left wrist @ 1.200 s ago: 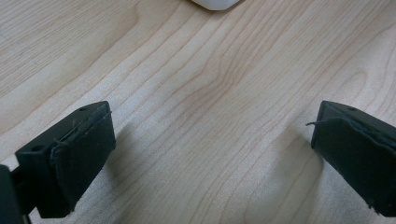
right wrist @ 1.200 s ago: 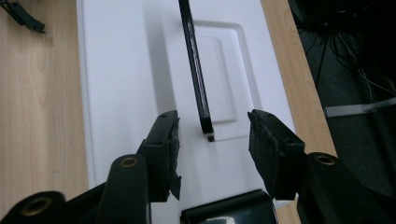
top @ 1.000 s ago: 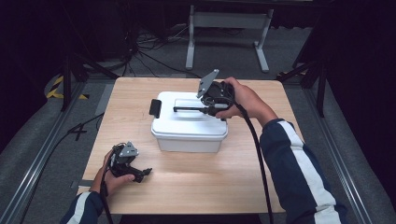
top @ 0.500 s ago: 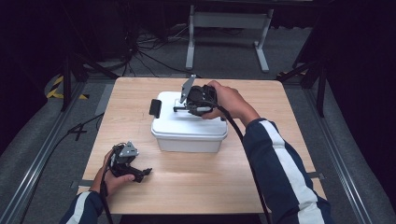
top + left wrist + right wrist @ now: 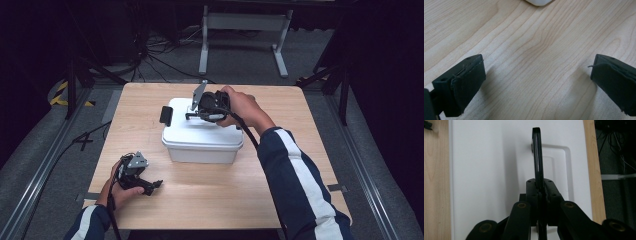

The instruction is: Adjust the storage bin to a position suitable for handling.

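Right gripper (image 5: 539,195): jaws have just been closing and now pinch the black handle (image 5: 537,157) of the white box (image 5: 486,170). In the right gripper view the handle stands on edge, thin and upright, running away from the jaws toward a recessed panel in the lid. Its near end is hidden between the pads, and the far hinge point is half lost in shadow. High view: the same gripper (image 5: 197,114) sits over the lid of the box (image 5: 200,137), with the person's right hand (image 5: 245,107) wrapped around its body; the handle itself is too small and dark there to separate from the jaws. A grey plate juts up from the gripper's top.

Box position: middle of the wooden table (image 5: 280,170), slightly toward the far edge. A black latch (image 5: 165,115) shows on its left end; the right end is covered by the hand and sleeve.

Left gripper (image 5: 537,82): jaws spread wide with nothing between them, bare wood grain below. Only the two pads show, the right one cut by the frame edge. A sliver of the white box peeks in at the top edge. In the high view this gripper (image 5: 150,186) rests at the table's near left, well apart from the box, held in the left hand (image 5: 120,187), whose forearm leaves the frame at the bottom.

Floor beyond the table is dark; cables and a metal stand (image 5: 242,30) are faintly readable.
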The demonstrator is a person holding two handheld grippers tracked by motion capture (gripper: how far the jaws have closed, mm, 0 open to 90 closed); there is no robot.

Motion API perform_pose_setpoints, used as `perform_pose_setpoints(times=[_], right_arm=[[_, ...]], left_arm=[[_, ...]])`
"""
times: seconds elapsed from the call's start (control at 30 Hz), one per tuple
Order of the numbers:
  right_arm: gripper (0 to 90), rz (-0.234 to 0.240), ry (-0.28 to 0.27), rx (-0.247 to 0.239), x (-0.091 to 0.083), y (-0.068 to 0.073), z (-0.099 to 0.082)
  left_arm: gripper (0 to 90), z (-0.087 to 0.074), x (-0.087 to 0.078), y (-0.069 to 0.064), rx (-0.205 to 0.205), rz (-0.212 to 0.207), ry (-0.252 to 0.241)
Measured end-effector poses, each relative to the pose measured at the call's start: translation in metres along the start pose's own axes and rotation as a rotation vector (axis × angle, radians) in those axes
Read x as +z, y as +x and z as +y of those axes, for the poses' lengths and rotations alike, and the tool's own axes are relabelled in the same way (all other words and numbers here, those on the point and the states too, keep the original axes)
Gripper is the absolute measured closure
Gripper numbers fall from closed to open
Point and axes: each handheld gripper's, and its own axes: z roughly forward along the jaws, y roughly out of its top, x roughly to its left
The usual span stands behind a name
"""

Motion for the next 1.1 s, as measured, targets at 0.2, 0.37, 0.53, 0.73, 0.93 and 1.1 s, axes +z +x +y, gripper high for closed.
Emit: perform_pose_setpoints(times=[0.2, 0.37, 0.53, 0.73, 0.93, 1.1], right_arm=[[85.0, -0.009, -0.025, -0.004, -0.002, 0.001, 0.0], [85.1, -0.017, -0.047, -0.004, -0.01, 0.0, -0.001], [85.1, -0.037, -0.063, -0.012, -0.022, -0.002, -0.004], [85.1, -0.057, -0.065, -0.023, -0.034, -0.003, -0.008], [85.0, -0.064, -0.078, -0.026, -0.044, -0.005, -0.014], [85.0, -0.073, -0.077, -0.015, -0.053, -0.005, -0.02]], left_arm=[[0.2, 0.0, 0.0, 0.0, 0.003, 0.002, 0.0], [0.2, 0.0, 0.0, 0.0, -0.001, 0.001, -0.001], [0.2, 0.0, 0.0, 0.0, -0.002, 0.001, -0.001], [0.2, 0.0, 0.0, 0.0, -0.002, 0.001, -0.002], [0.2, 0.0, 0.0, 0.0, 0.004, 0.005, -0.003], [0.2, 0.0, 0.0, 0.0, 0.001, 0.003, -0.003]])
